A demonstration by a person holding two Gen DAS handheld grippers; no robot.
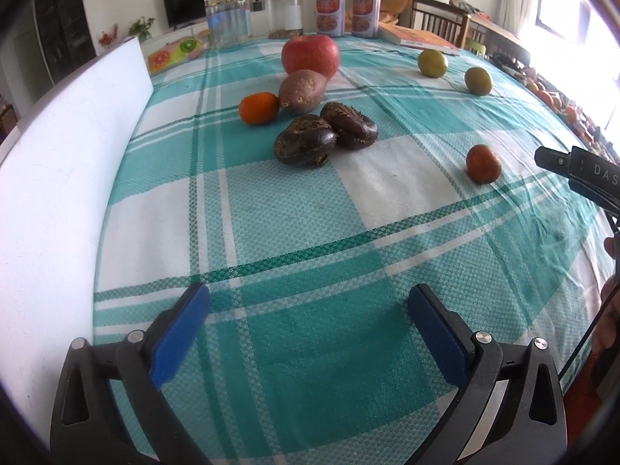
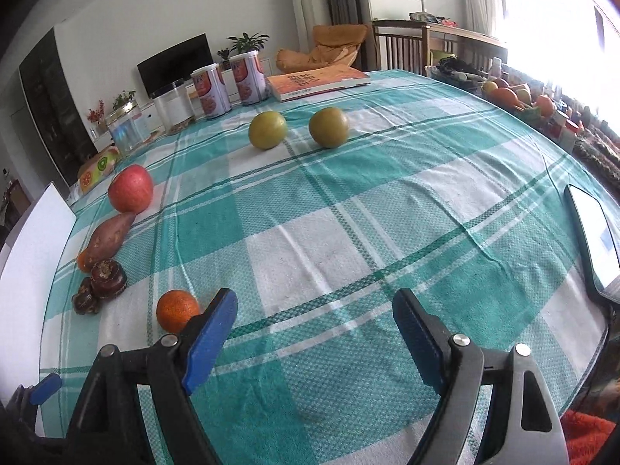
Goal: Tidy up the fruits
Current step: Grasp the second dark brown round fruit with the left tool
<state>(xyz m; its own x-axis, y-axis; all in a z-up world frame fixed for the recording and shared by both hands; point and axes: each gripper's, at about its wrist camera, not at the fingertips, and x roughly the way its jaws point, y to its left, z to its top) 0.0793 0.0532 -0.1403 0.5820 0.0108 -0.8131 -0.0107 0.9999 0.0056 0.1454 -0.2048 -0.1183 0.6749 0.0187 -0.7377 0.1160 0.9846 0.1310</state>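
Both tongs are spread wide, nothing held: left gripper (image 1: 308, 333), right gripper (image 2: 316, 339). Fruit is scattered on the checked tablecloth (image 2: 348, 232): apple (image 1: 309, 56), sweet potato (image 1: 302, 91), two dark chestnuts (image 1: 323, 131) clustered; an orange (image 2: 177, 310) sits just beside the right gripper's left finger. Two green fruits (image 2: 297, 128) lie farther back.

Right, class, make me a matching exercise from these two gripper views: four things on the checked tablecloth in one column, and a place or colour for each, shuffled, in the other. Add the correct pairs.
Column one:
1. red apple
2. sweet potato
3. two green fruits
4. book

Column two:
A. lies at the far edge of the table, orange cover
B. stand side by side, apart from the other fruit
C. brown, lies between the apple and a small orange
D. biggest round fruit, behind the sweet potato in the left wrist view

Pairs: 1-D, 2-C, 3-B, 4-A
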